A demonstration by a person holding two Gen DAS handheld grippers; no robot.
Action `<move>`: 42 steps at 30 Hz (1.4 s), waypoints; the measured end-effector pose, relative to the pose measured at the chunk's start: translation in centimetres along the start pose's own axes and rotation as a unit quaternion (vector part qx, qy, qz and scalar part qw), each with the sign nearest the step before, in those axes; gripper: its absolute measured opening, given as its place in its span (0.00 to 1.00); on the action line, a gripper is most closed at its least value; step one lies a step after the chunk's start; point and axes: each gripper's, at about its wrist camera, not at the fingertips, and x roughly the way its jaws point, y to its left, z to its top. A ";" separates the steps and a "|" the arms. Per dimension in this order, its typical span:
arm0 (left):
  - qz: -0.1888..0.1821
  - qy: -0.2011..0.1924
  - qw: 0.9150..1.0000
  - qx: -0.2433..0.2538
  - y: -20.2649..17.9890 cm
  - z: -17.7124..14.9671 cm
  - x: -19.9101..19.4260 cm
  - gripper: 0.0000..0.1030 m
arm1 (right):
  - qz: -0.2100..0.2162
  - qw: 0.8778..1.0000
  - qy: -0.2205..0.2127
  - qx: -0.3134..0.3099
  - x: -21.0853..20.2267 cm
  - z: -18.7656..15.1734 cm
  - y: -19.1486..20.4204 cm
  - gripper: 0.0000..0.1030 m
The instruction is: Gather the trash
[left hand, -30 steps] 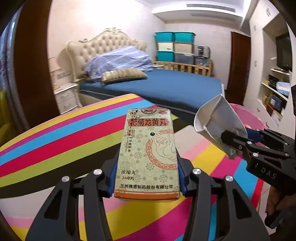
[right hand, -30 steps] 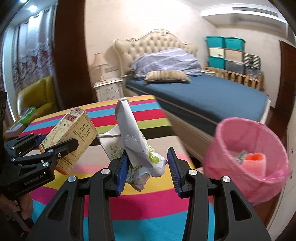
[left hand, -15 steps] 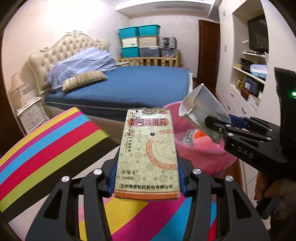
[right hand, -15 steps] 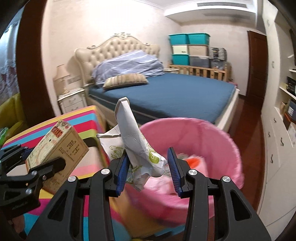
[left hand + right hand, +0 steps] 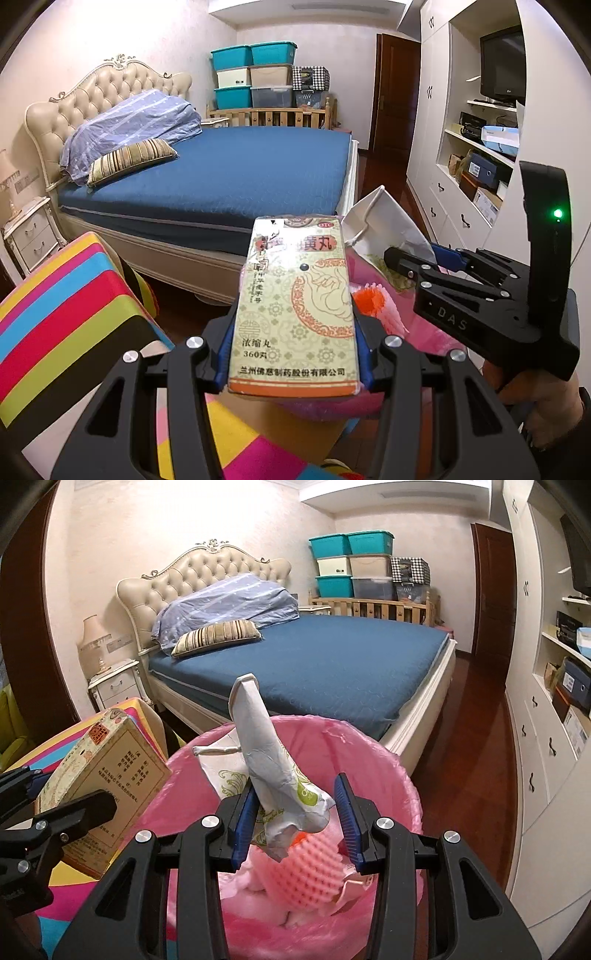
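Note:
My left gripper (image 5: 295, 362) is shut on a cream and green medicine box (image 5: 295, 306), upright with its orange band toward me. The box hangs over the near left rim of a pink-lined trash bin (image 5: 399, 771); the right wrist view has the same box (image 5: 107, 775) at the left. My right gripper (image 5: 295, 812) is shut on a crumpled white paper bag (image 5: 273, 760), held upright over the bin's opening. In the left wrist view, this gripper (image 5: 424, 266) and the paper bag (image 5: 384, 218) are to the right of the box. A pink foam net (image 5: 314, 864) lies inside the bin.
A table with a striped cloth (image 5: 62, 314) is at the left, beside the bin. Beyond the bin stands a bed with a blue cover (image 5: 332, 664). White wall shelves and drawers (image 5: 546, 720) line the right side, with wooden floor (image 5: 469, 738) between them and the bed.
Both grippers have swung right, from above the striped table to above the pink bin. Each still holds its item with the same grip.

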 end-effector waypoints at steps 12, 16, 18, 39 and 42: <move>0.003 0.010 1.000 -0.016 0.0 0.6 3.7 0.48 | 0.001 1.000 0.004 0.008 1.0 0.7 -0.8 0.39; 0.002 0.010 1.000 -0.017 0.4 0.6 3.8 0.48 | 0.001 1.000 0.004 0.008 1.0 0.7 -0.8 0.39; 0.001 0.009 1.000 -0.018 0.5 0.7 3.9 0.48 | 0.002 1.000 0.004 0.007 1.0 0.7 -0.8 0.39; 0.015 -0.052 0.997 -0.051 4.0 1.2 -0.2 0.87 | -0.017 1.000 -0.023 -0.007 -2.0 1.4 0.2 0.69; 0.028 -0.067 0.996 -0.042 4.8 0.4 -2.0 0.95 | -0.029 0.999 -0.028 -0.009 -4.1 1.5 1.0 0.71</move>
